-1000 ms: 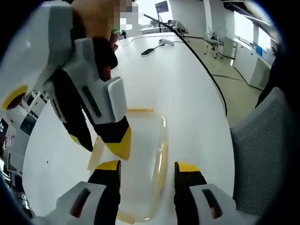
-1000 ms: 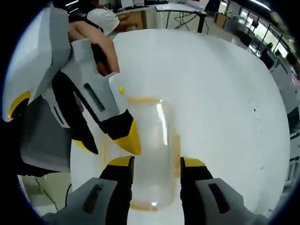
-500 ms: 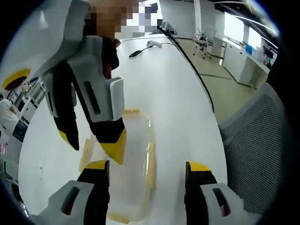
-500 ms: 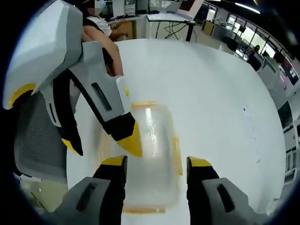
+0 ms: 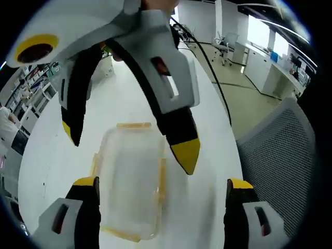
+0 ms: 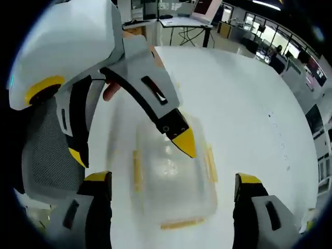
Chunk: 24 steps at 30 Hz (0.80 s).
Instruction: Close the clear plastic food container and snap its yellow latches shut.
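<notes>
The clear plastic food container (image 5: 129,181) lay on the white table (image 5: 207,104), its lid on and its yellow latches (image 6: 136,168) lining the sides. In the left gripper view, my left gripper (image 5: 161,189) stood with jaws wide apart, the container between them nearer the left jaw. My right gripper (image 6: 174,184) was likewise spread wide, clamped on nothing, straddling the container (image 6: 174,181). Each gripper hung above the container in the other's view. A mesh office chair (image 5: 280,150) stood beside the table.
</notes>
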Available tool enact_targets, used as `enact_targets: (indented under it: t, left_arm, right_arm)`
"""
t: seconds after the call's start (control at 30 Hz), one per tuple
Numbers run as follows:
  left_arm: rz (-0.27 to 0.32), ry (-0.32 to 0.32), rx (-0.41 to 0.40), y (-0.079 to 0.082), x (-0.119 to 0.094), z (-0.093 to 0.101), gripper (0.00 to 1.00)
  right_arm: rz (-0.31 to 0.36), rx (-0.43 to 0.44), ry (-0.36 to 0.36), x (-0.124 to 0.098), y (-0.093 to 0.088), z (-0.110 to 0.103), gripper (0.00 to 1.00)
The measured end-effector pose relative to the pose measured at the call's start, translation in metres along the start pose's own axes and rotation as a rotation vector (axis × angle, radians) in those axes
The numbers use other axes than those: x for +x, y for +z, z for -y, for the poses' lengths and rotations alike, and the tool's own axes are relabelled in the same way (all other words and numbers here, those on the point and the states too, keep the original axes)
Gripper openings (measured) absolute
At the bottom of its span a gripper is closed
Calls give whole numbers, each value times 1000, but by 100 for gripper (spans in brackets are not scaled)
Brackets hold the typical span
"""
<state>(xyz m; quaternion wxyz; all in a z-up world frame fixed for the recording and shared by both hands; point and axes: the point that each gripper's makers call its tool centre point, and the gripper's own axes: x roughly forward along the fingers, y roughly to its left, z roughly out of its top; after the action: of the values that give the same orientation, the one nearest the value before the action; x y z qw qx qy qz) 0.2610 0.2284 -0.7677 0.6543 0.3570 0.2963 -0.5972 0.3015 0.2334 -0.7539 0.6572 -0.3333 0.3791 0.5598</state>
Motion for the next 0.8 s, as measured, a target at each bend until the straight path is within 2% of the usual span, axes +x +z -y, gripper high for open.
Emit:
enact_targets:
  t: [0.13, 0.23, 0.3, 0.33, 0.57, 0.63, 0.8]
  left_arm:
    - [-32, 7, 36, -6, -4, -4, 99]
    - [-99, 79, 128, -16, -6, -18, 99]
    - [-113, 79, 114, -19, -4, -19, 99]
    - [-145, 88, 82, -26, -4, -23, 98]
    - [-168, 70, -7, -34, 2, -34, 89]
    - [-179, 73, 2, -37, 5, -38, 90]
    - [-220, 90, 2, -45, 8, -51, 90]
  right_arm:
    - [-13, -6, -4, -2, -2, -6, 100]
    - [-54, -39, -10, -1, -13, -8, 100]
    - [-78, -58, -2, 1, -21, -9, 100]
    - [-89, -68, -3, 1, -24, -8, 100]
    - [-125, -108, -14, 5, -40, 2, 94]
    - [-132, -85, 14, 6, -46, -1, 92]
    - [-129, -126, 15, 11, -50, 3, 92]
